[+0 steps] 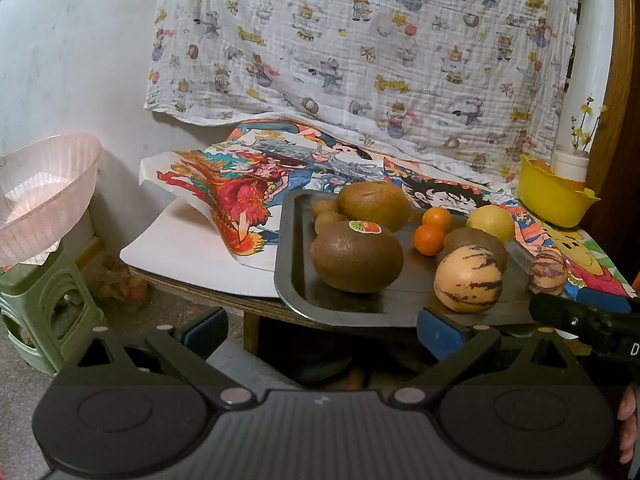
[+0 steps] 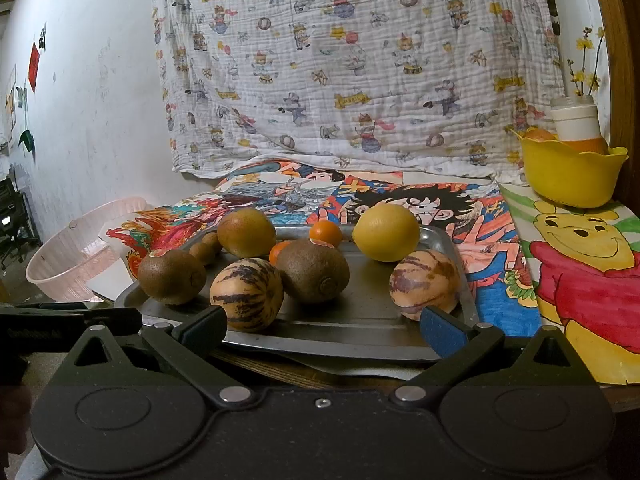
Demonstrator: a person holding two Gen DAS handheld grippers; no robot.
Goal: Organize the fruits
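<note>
A metal tray (image 1: 296,292) (image 2: 360,340) at the table's front edge holds the fruits. On it lie three brown kiwis, one with a sticker (image 1: 356,256) (image 2: 172,276), two striped pepino melons (image 1: 468,280) (image 2: 246,294), a yellow lemon (image 1: 491,222) (image 2: 386,232), two small oranges (image 1: 429,239) (image 2: 326,233) and some small brown fruits (image 1: 326,212). My left gripper (image 1: 320,330) stands open just below the tray's front edge, holding nothing. My right gripper (image 2: 320,326) is open at the tray's front rim, its fingers near the two melons, and is empty.
A yellow bowl (image 1: 554,198) (image 2: 570,174) with an orange item sits at the back right beside a white bottle (image 2: 576,122). A pink basket (image 1: 44,196) (image 2: 76,256) rests on a green stool (image 1: 44,308) left of the table. Colourful posters (image 2: 580,264) cover the tabletop.
</note>
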